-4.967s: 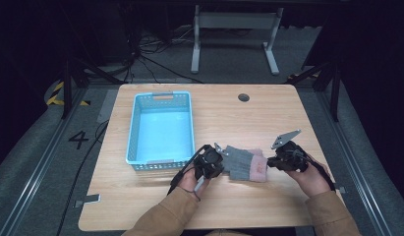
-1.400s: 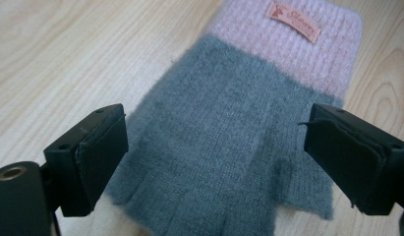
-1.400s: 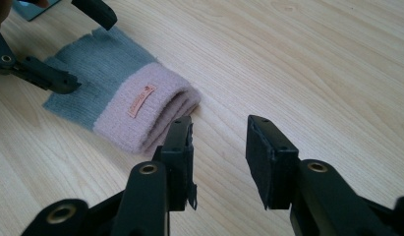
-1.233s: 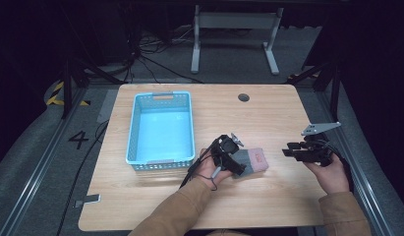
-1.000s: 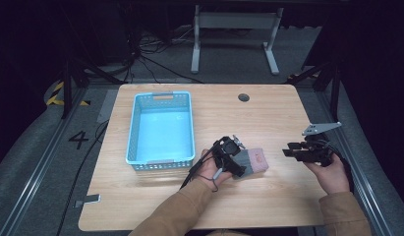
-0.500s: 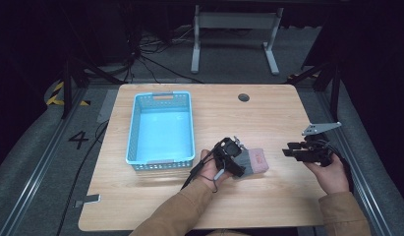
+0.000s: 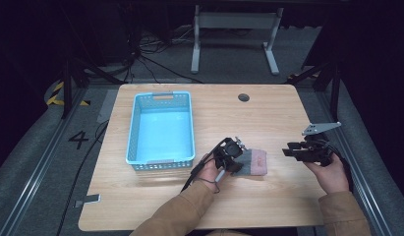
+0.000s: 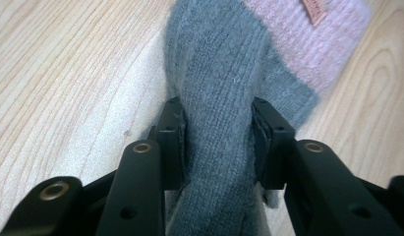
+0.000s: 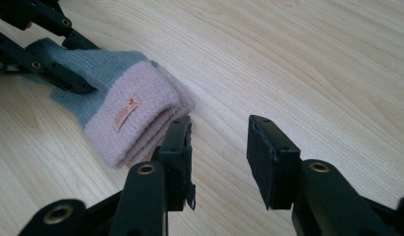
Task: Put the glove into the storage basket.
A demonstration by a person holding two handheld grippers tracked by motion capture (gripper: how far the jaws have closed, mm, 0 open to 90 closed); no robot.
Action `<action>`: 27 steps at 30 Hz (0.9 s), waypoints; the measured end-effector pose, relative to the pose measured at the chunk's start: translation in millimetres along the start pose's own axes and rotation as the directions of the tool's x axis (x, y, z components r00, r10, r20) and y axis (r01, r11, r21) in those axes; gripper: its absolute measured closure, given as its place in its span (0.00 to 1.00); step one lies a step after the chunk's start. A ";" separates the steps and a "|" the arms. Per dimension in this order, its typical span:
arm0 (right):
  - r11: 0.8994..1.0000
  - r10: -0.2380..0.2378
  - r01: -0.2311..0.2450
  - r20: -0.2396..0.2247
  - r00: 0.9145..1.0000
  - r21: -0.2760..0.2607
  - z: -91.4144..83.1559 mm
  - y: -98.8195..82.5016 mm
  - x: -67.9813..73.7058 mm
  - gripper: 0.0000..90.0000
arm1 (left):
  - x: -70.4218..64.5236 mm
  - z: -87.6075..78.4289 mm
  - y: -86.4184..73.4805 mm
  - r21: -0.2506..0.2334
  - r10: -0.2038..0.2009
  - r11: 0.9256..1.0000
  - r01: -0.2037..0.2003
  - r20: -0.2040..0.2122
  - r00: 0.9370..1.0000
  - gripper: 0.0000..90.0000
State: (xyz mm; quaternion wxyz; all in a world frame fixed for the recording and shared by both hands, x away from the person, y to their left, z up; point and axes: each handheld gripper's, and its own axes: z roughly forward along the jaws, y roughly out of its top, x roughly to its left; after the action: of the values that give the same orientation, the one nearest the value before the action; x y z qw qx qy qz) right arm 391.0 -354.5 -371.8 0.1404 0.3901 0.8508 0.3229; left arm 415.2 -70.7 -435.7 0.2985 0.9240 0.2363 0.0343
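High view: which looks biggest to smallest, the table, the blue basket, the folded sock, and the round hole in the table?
1. table
2. blue basket
3. folded sock, partly covered by the left gripper
4. round hole

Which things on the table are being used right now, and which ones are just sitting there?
In use:
- knitted grey and pink cloth, folded on the table
- left gripper, jaws just closed on its grey end

Just sitting there:
- blue basket, nothing in it
- right gripper, open, holding nothing, off to the side
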 end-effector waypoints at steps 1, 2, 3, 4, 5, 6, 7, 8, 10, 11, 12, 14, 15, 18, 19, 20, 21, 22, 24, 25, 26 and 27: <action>1.000 -0.002 0.002 -0.002 1.000 0.000 0.3 0.3 -0.5 0.68 | 2.0 -1.6 0.1 0.000 0.001 1.000 -0.001 0.018 1.000 0.72; 1.000 0.002 -0.002 -0.003 1.000 -0.001 0.6 0.7 -0.6 0.69 | 3.6 -3.7 0.5 0.003 -0.007 1.000 0.007 0.031 1.000 0.72; 1.000 -0.001 0.001 -0.002 1.000 -0.001 0.9 1.2 -0.7 0.69 | 4.1 -5.0 0.8 0.000 -0.008 1.000 0.008 0.032 0.999 0.72; 1.000 -0.003 0.003 -0.002 1.000 -0.002 1.2 1.7 -0.8 0.69 | 4.7 -8.5 1.1 0.003 0.001 1.000 -0.001 0.030 1.000 0.73; 1.000 -0.005 0.005 -0.006 1.000 -0.003 1.7 2.5 -1.0 0.69 | 5.2 -12.7 1.1 -0.001 0.008 1.000 -0.008 0.029 1.000 0.73; 1.000 -0.002 0.002 -0.005 1.000 -0.004 2.1 3.5 -0.9 0.69 | 5.5 -14.9 1.3 -0.008 0.010 1.000 -0.010 0.032 0.999 0.73; 1.000 -0.003 0.003 -0.006 1.000 -0.004 2.4 4.0 -0.8 0.69 | 6.1 -18.4 1.9 -0.004 0.017 1.000 -0.016 0.036 0.999 0.73; 1.000 -0.008 0.008 -0.007 1.000 -0.005 2.9 4.7 -1.0 0.69 | 6.0 -22.5 2.5 -0.007 0.014 1.000 -0.014 0.042 0.999 0.73; 1.000 -0.010 0.009 -0.008 1.000 -0.006 3.6 6.1 -1.0 0.69 | 5.2 -29.0 3.1 -0.009 0.020 1.000 -0.020 0.046 0.999 0.73; 1.000 -0.008 0.008 -0.013 1.000 -0.008 4.3 7.2 -1.1 0.69 | 5.0 -32.3 3.2 -0.019 0.028 0.999 -0.028 0.045 0.999 0.73; 1.000 -0.012 0.011 -0.013 1.000 -0.008 4.8 8.0 -1.4 0.69 | 4.6 -36.0 3.1 -0.023 0.028 0.999 -0.027 0.045 0.999 0.73; 1.000 -0.013 0.013 -0.018 1.000 -0.011 5.6 10.1 -1.7 0.69 | 4.6 -42.7 3.1 -0.028 0.031 0.999 -0.030 0.044 0.999 0.73; 1.000 -0.014 0.014 -0.019 1.000 -0.011 6.1 11.3 -1.7 0.69 | 5.2 -46.0 3.1 -0.031 0.033 0.999 -0.031 0.041 0.999 0.73; 1.000 -0.019 0.019 -0.025 1.000 -0.017 7.9 15.2 -1.7 0.69 | 7.6 -57.8 2.7 -0.039 0.029 0.999 -0.028 0.034 0.999 0.73; 1.000 -0.023 0.022 -0.024 0.999 -0.018 8.4 16.5 -1.7 0.69 | 8.3 -62.3 2.6 -0.042 0.027 0.999 -0.026 0.030 0.999 0.73; 0.999 -0.026 0.025 -0.027 0.999 -0.021 9.1 17.9 -2.0 0.69 | 8.9 -66.8 2.4 -0.047 0.026 0.999 -0.025 0.024 0.999 0.73; 0.999 -0.028 0.027 -0.030 0.999 -0.021 10.0 19.2 -2.1 0.69 | 10.3 -71.5 2.2 -0.049 0.028 0.998 -0.027 0.018 0.999 0.73; 0.999 -0.029 0.028 -0.032 0.999 -0.022 11.0 20.6 -2.2 0.69 | 11.7 -75.7 1.9 -0.056 0.024 0.998 -0.023 0.013 1.000 0.73; 0.999 -0.034 0.034 -0.039 0.999 -0.024 13.2 23.3 -2.9 0.69 | 15.9 -83.7 0.6 -0.062 0.017 0.998 -0.017 0.001 1.000 0.73; 0.999 -0.036 0.035 -0.042 0.998 -0.024 14.3 24.8 -3.1 0.69 | 18.3 -87.5 -0.3 -0.064 0.010 0.998 -0.011 -0.005 1.000 0.73; 0.999 -0.039 0.038 -0.045 0.998 -0.024 15.4 26.2 -3.2 0.69 | 20.4 -91.3 -1.2 -0.066 0.003 0.998 -0.004 -0.010 1.000 0.73; 0.999 -0.041 0.040 -0.047 0.998 -0.024 16.5 27.8 -3.3 0.69 | 22.4 -94.5 -2.2 -0.072 -0.003 0.997 0.002 -0.016 1.000 0.73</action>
State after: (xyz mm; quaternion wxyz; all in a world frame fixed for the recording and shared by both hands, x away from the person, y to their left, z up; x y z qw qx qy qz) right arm 417.1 -336.1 -366.0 0.1314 0.3632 0.8578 0.3390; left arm 414.7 -8.3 -361.2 0.3297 0.9121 0.2385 0.0496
